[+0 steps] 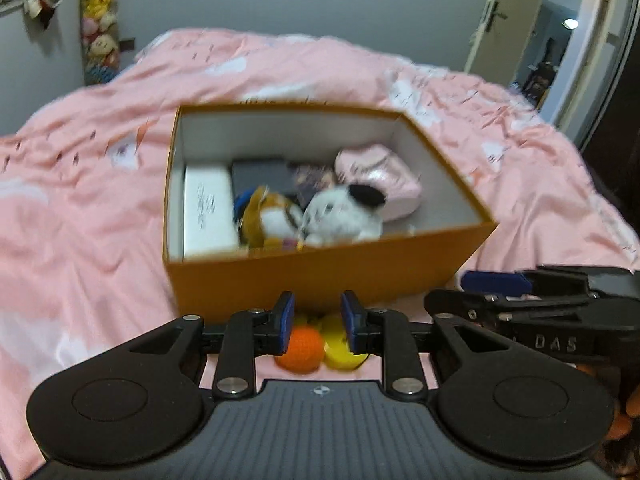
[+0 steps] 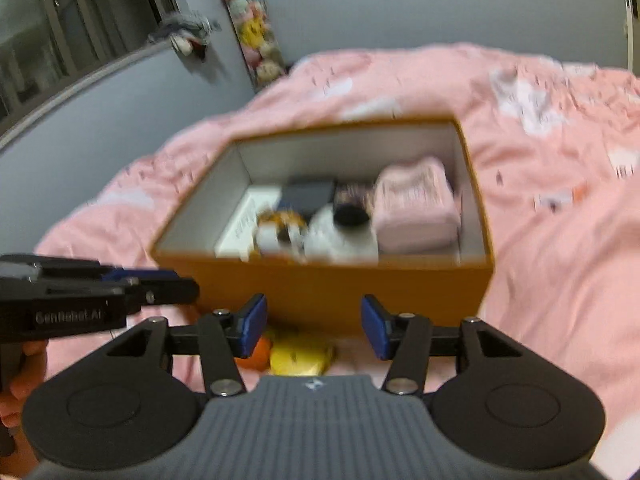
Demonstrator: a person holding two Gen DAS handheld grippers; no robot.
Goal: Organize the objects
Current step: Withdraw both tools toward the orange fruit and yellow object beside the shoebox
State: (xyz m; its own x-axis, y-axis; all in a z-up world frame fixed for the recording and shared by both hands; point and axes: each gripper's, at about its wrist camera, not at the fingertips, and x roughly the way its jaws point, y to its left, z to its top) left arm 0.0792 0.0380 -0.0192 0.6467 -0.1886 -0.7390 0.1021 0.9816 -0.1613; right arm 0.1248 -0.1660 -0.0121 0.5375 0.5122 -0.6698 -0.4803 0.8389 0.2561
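Observation:
An open orange box (image 1: 320, 276) (image 2: 332, 288) sits on the pink bed. Inside lie a white plush dog with a black ear (image 1: 344, 212) (image 2: 344, 232), an orange plush (image 1: 264, 216) (image 2: 280, 224), a pink pouch (image 1: 384, 176) (image 2: 416, 204), a white carton (image 1: 206, 208) and a dark case (image 1: 260, 174). A yellow and orange plush toy (image 1: 316, 344) (image 2: 296, 354) lies on the bed in front of the box. My left gripper (image 1: 318, 326) is open above that toy. My right gripper (image 2: 314, 330) is open wider, also above it, and empty.
The pink bedcover (image 1: 80, 220) (image 2: 560, 220) spreads all around the box. A strip of hanging plush toys (image 1: 100, 20) (image 2: 252, 28) is on the grey wall. An open door (image 1: 516, 12) is at the far right. The other gripper shows at each view's edge.

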